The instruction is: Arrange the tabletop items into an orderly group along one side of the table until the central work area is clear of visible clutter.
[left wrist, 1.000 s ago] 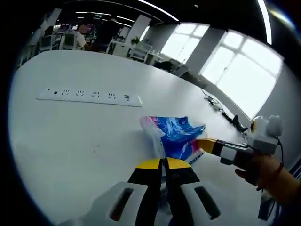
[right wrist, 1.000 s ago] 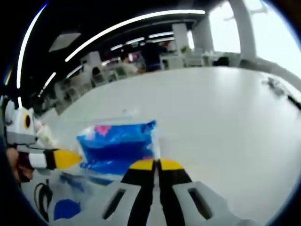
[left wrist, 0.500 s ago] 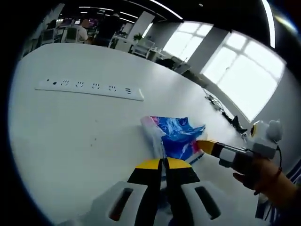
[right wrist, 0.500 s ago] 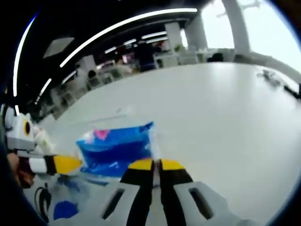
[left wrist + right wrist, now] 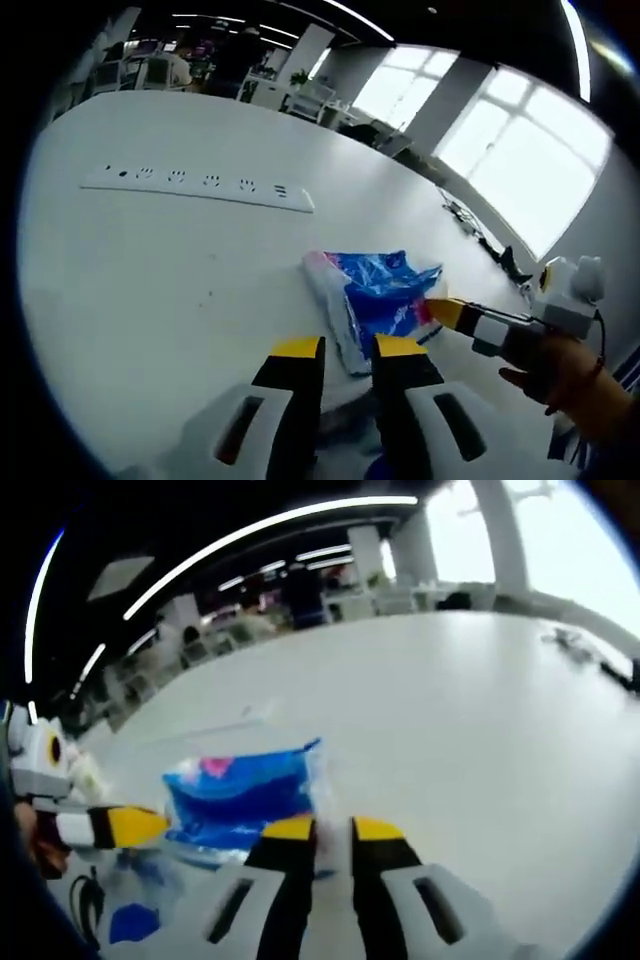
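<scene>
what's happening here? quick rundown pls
A person is tidying a white table with a handheld gripper in each hand. Both grippers sit at a blue plastic packet: the left gripper and the right gripper have their jaws slightly parted at its edges, so neither grips it. A white power strip lies further across the table.
</scene>
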Tool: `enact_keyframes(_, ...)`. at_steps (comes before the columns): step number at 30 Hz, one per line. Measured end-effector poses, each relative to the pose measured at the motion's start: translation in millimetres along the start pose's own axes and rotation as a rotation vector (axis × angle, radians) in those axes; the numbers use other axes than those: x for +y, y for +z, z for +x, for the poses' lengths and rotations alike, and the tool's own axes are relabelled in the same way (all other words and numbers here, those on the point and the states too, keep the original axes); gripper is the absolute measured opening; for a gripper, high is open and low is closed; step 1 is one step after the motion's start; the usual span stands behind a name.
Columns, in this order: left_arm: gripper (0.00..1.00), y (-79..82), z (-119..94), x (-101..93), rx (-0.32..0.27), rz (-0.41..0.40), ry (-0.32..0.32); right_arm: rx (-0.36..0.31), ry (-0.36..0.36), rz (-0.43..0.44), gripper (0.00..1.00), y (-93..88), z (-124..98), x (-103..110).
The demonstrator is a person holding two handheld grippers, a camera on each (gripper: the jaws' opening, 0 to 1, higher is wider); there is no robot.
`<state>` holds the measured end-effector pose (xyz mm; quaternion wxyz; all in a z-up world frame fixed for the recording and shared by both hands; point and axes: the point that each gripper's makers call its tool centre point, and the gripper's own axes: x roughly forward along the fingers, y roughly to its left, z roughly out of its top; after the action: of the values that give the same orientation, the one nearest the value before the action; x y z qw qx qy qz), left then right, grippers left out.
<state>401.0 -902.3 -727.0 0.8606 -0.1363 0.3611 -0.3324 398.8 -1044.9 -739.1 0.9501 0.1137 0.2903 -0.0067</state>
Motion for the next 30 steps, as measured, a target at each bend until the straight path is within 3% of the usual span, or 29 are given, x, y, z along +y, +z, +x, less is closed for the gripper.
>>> enact_keyframes(8,0.35,9.7,-10.3,-5.3,-0.021,0.041,-0.01,-0.011,-0.028,0.003,0.29,4.6,-11.0,-4.2)
enact_keyframes(13,0.45,20.5,-17.2,-6.8,-0.052,0.132,-0.021,-0.036,-0.012,0.038,0.45,14.5,-20.5,2.9)
enact_keyframes(20,0.58,31.2,-31.2,-8.7,-0.066,0.159,-0.054,-0.056,0.024,0.011,0.59,23.7,-35.0,19.2)
enact_keyframes(23,0.66,34.0,-37.1,-11.7,-0.071,0.207,-0.076,-0.051,0.016,-0.011,0.69,23.8,-43.1,24.7)
enact_keyframes(24,0.68,34.0,-38.5,-12.1,-0.07,0.222,-0.079,-0.022,-0.003,-0.004,0.72,19.6,-46.2,24.6)
enact_keyframes(26,0.71,34.5,-41.5,-8.0,-0.071,0.309,-0.063,-0.007,-0.013,-0.032,0.79,16.4,-48.5,26.5)
enact_keyframes(30,0.78,27.7,-45.8,-5.2,-0.053,0.282,-0.091,-0.001,0.003,-0.001,0.85,11.3,-55.1,36.9)
